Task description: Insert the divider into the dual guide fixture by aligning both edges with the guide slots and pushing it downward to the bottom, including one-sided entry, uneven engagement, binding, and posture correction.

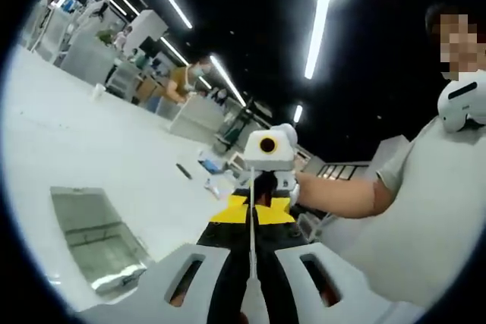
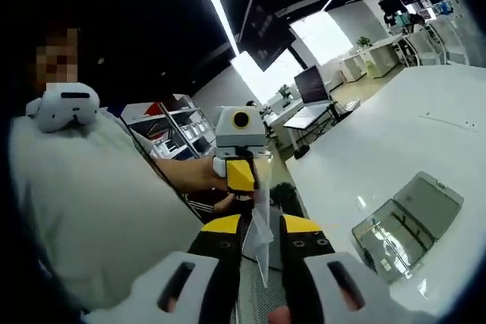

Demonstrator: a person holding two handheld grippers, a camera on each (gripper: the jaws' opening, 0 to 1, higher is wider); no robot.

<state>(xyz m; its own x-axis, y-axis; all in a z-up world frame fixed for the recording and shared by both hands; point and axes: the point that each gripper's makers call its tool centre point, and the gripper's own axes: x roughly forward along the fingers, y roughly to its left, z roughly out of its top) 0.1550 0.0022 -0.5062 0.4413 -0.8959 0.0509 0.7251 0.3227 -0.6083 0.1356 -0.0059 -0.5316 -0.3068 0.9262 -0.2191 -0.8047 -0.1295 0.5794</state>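
Observation:
A thin clear divider point(image 1: 252, 240) shows edge-on as a pale line between my left gripper's point(image 1: 252, 214) yellow-tipped jaws, which are shut on it. My right gripper point(image 1: 266, 184) faces it from the far end of the sheet, held by a person's hand. In the right gripper view the divider point(image 2: 260, 244) is a tilted transparent sheet between my right gripper's point(image 2: 262, 225) jaws, shut on it, with the left gripper point(image 2: 241, 176) at its far edge. The sheet is held in the air. The clear box-like guide fixture point(image 1: 99, 237) point(image 2: 406, 225) lies on the white table, apart from both grippers.
The white table point(image 1: 91, 142) point(image 2: 395, 149) stretches away beside the fixture. A small dark item point(image 1: 184, 171) and some small objects point(image 1: 214, 165) lie near its far edge. The person point(image 1: 425, 202) point(image 2: 83, 202) stands close to the grippers. Desks and monitors fill the room beyond.

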